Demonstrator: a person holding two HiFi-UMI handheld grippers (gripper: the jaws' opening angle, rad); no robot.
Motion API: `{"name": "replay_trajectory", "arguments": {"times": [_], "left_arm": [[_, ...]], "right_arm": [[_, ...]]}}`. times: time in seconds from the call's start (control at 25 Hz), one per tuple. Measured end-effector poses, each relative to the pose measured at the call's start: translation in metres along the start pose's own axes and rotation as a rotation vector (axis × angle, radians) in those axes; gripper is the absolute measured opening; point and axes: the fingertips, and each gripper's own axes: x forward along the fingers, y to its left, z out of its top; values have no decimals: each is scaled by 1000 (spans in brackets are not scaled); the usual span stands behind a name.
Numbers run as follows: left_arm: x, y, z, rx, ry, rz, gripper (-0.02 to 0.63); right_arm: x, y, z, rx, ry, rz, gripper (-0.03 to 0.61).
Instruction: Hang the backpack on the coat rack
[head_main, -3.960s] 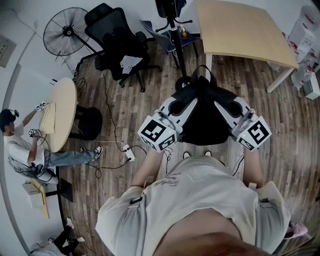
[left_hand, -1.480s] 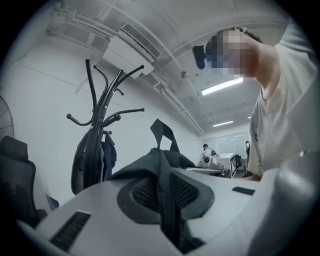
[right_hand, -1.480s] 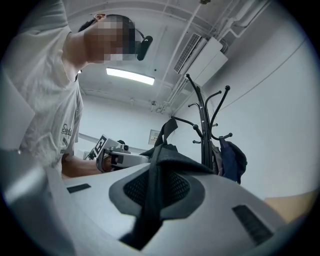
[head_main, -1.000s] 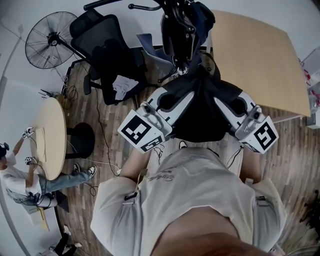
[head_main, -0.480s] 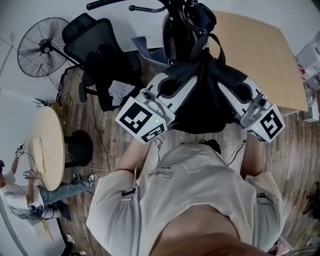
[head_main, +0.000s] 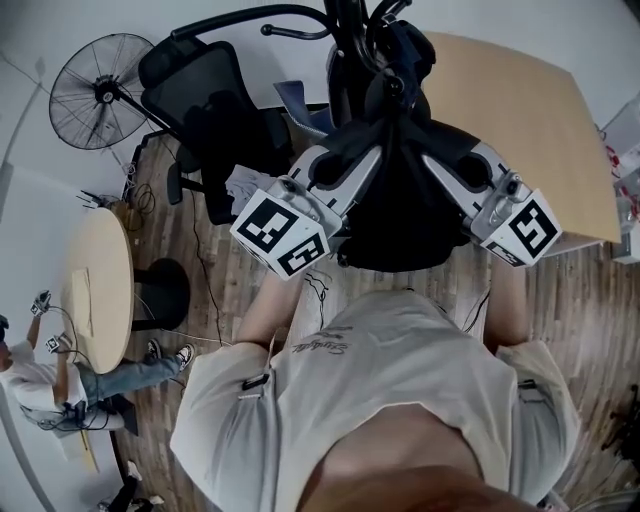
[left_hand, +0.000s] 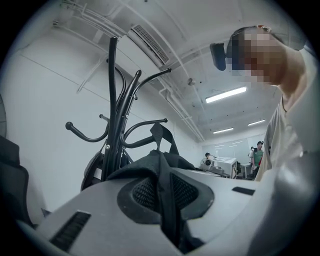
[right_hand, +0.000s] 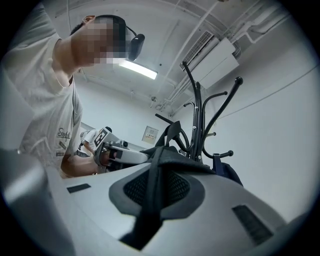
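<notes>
**A:** Entry one, the backpack: where is it?

**B:** The black backpack (head_main: 400, 225) hangs at your 12 o'clock, held up between your two grippers. The coat rack (head_main: 350, 40) stands just beyond it, also at 12. The backpack's top loop (left_hand: 161, 136) stands just beside a hook (left_hand: 145, 122); you cannot tell whether it sits over it.

**A:** Entry two, the tools?

**B:** Your left gripper (left_hand: 162, 200), at the backpack's 9 o'clock, has its jaws pressed together on a band of the black fabric. Your right gripper (right_hand: 155, 192), at its 3 o'clock, pinches the fabric likewise.

**A:** Surroundings?

**B:** An office chair (head_main: 215, 110) is at your 10 o'clock and a wooden table (head_main: 520, 120) at your 2.
</notes>
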Motion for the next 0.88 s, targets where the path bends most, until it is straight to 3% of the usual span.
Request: {"name": "replay_trajectory", "arguments": {"times": [0.88], "left_arm": [[8,40,-35,-52,50,151,45]], "right_arm": [[18,-34,-52,104,39,71,30]]}}
